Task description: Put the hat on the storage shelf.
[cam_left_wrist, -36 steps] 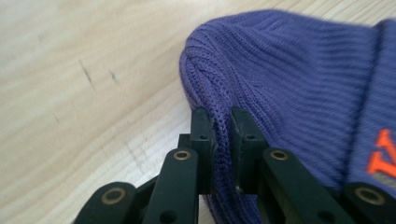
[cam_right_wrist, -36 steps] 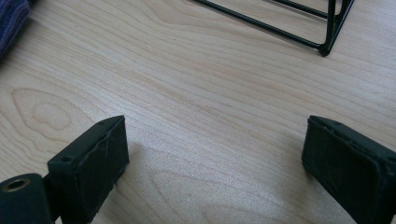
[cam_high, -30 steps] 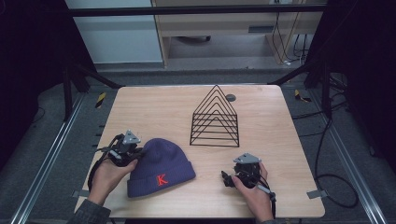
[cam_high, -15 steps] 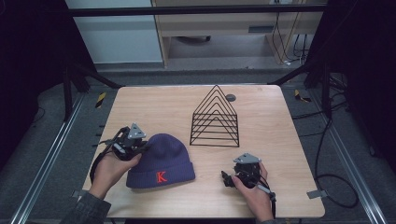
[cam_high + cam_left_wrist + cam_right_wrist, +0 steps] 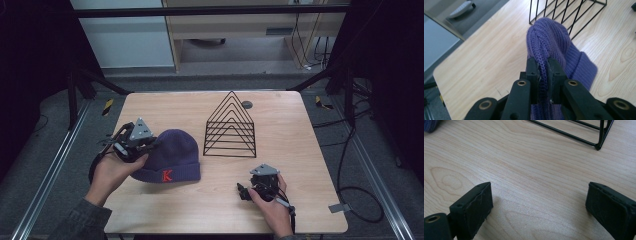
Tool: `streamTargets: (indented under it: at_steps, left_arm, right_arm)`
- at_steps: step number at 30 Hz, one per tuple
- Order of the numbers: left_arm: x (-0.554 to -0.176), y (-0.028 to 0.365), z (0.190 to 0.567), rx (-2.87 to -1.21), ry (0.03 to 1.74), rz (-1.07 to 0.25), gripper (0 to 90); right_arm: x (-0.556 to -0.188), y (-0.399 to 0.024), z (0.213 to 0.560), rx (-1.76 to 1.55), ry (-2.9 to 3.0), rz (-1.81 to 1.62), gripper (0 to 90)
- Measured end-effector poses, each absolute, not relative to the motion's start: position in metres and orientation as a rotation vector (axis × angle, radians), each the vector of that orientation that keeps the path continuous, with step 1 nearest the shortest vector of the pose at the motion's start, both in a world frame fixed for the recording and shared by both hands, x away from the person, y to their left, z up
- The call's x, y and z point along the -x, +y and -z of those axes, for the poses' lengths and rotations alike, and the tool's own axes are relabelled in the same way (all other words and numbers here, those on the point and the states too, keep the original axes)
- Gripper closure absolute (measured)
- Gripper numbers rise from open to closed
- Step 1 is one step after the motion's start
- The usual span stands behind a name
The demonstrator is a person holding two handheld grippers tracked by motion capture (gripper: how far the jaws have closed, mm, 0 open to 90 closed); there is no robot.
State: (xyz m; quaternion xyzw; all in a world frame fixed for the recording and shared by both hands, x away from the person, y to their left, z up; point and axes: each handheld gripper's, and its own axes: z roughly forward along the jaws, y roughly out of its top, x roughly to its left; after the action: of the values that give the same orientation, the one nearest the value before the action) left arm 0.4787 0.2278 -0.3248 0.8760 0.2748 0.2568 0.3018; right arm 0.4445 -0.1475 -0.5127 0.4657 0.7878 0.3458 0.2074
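Knitted purple hat (image 5: 170,155) lies near the left edge of the wooden table (image 5: 300,150), toward the front, with a red letter K on its folded cuff. The left gripper (image 5: 145,145) is clenched on the hat's crown end: in the left gripper view a ridge of the knit (image 5: 544,45) is pinched tight between the two black jaws, and the fabric rises into a fold from there while the cuff end hangs lower toward the tabletop. The person's left hand (image 5: 112,172) holds this gripper from the front left.

Black wire rack (image 5: 231,125) stands upright near the middle of the table, just beyond the hat's right side; its triangular loops sit one behind another, and nothing rests in the slots between them. A small dark round disc (image 5: 247,105) lies on the table behind the rack, close to the far edge.

The right gripper (image 5: 250,190) sits low near the front right corner, held by the right hand (image 5: 272,205). Its jaws stand wide apart, released, with bare wood between them in the right gripper view (image 5: 537,202), well clear of the hat and the rack.
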Motion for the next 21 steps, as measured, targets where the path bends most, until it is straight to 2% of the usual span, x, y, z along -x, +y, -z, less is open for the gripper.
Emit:
streamTargets:
  at_steps: [9,12,17,21]
  left_arm:
    - [-0.478,0.231,0.284,-2.279,0.663,-0.761,81.3]
    - [-0.479,0.231,0.268,-2.263,0.646,-0.787,81.3]
    - [-0.483,0.233,0.252,-2.239,0.626,-0.789,81.2]
    - [-0.487,0.234,0.237,-2.211,0.617,-0.784,81.2]
  right_arm:
    - [-0.444,-0.147,0.513,-1.292,2.199,-0.965,7.4]
    - [-0.443,-0.148,0.512,-1.268,2.207,-0.988,13.6]
    - [-0.440,-0.148,0.506,-1.265,2.202,-1.060,15.1]
    - [-0.437,-0.141,0.487,-1.204,2.189,-1.106,17.4]
